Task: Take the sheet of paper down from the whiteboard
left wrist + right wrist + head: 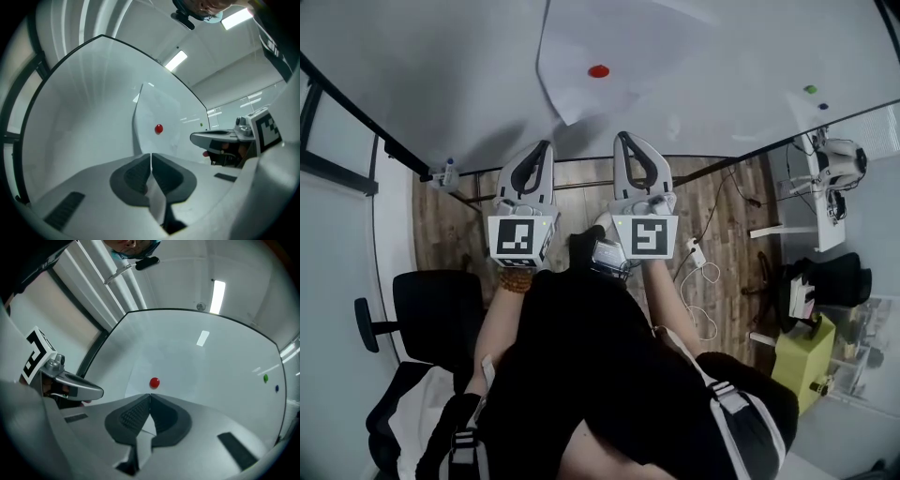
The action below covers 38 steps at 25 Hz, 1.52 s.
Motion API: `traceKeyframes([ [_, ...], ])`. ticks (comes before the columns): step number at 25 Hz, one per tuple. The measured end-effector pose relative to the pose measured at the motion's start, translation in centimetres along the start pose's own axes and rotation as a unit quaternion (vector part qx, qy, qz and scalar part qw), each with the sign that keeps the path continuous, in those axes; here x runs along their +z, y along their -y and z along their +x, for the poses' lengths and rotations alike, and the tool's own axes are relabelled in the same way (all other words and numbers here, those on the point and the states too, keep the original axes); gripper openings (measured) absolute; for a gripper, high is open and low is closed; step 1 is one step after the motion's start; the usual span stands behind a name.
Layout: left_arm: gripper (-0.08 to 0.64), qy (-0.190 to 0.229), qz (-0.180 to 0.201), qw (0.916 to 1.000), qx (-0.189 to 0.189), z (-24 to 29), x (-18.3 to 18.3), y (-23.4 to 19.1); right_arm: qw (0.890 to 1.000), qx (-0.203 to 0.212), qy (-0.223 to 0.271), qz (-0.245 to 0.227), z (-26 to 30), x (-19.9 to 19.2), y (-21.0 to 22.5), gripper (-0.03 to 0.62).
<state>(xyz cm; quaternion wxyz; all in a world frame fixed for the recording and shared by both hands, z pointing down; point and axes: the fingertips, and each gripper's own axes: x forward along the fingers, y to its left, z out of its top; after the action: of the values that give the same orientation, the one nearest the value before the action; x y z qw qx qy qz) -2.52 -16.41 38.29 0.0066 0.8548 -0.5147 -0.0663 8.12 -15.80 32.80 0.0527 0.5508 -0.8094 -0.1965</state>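
Note:
A white sheet of paper (628, 42) hangs on the whiteboard (431, 75), pinned by a red magnet (598, 70). Its lower left corner curls off the board. My left gripper (546, 146) and right gripper (623, 139) are side by side just below the sheet, both pointing at the board with jaws shut and not touching the paper. In the left gripper view, the left gripper (151, 155) aims at the sheet (157, 112) under the magnet (159, 128). The right gripper (150, 395) sits right under the magnet (154, 382) on the sheet (161, 364).
A green magnet (810, 90) and a blue magnet (823, 106) stick to the board at the right. A small bottle (447, 173) stands at the board's left foot. A black office chair (422, 319) is at the left. A white desk (820, 202) and a yellow-green box (806, 361) are at the right.

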Motion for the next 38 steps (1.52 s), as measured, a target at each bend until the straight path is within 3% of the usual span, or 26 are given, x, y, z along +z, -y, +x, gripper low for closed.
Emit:
traceKeyframes([
  [7, 0.014, -0.008, -0.007, 0.9998, -0.016, 1.7, -0.4, 0.1, 1.0, 0.0, -0.001, -0.004, 2.2, 0.3, 1.0, 0.002],
  [10, 0.014, -0.008, -0.008, 0.9997, -0.019, 2.3, -0.4, 0.2, 1.0, 0.0, 0.01, -0.014, 3.1, 0.9, 1.4, 0.046],
  [27, 0.04, -0.01, -0.029, 0.9993, -0.023, 3.3, -0.7, -0.8, 0.998, 0.013, 0.005, -0.066, 7.4, 2.2, 0.9, 0.11],
  [38, 0.057, -0.02, -0.034, 0.9987, -0.033, 4.0, -1.5, -0.6, 0.997, 0.012, -0.004, -0.075, 9.0, 1.9, 0.7, 0.143],
])
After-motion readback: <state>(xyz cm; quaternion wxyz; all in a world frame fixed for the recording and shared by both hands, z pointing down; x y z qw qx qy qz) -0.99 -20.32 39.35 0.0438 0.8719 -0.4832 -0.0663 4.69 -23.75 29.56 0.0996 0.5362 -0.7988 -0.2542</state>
